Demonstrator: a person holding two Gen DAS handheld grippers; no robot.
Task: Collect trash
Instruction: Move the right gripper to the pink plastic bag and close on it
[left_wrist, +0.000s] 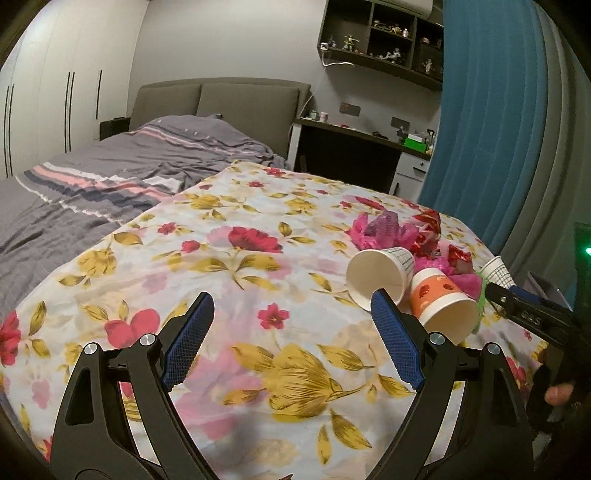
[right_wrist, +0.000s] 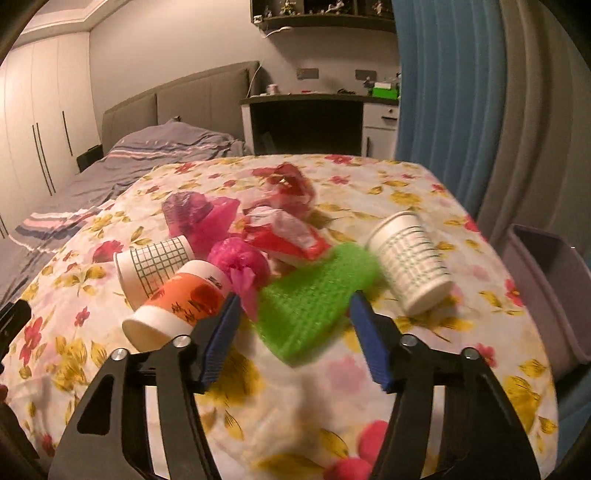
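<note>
Trash lies in a heap on the flowered cloth (right_wrist: 280, 391). Between my right gripper's (right_wrist: 295, 306) open fingers lies a green mesh piece (right_wrist: 314, 299); the pads stand close beside it without pressing. To its left an orange paper cup (right_wrist: 181, 299) lies on its side, with a grid-patterned cup (right_wrist: 155, 262) behind it. A second grid cup (right_wrist: 410, 258) lies to the right. Pink bags (right_wrist: 207, 214) and a red-white wrapper (right_wrist: 284, 232) sit behind. My left gripper (left_wrist: 291, 306) hangs open and empty over the cloth, left of the white cup (left_wrist: 380, 275) and the orange cup (left_wrist: 443, 306).
A grey bin (right_wrist: 546, 280) stands at the cloth's right edge. A blue curtain (right_wrist: 443, 103) hangs behind it. The bed with its grey striped cover (left_wrist: 110, 177) lies to the left, and a desk (right_wrist: 314, 122) stands at the back. My right gripper (left_wrist: 496, 291) reaches in from the right.
</note>
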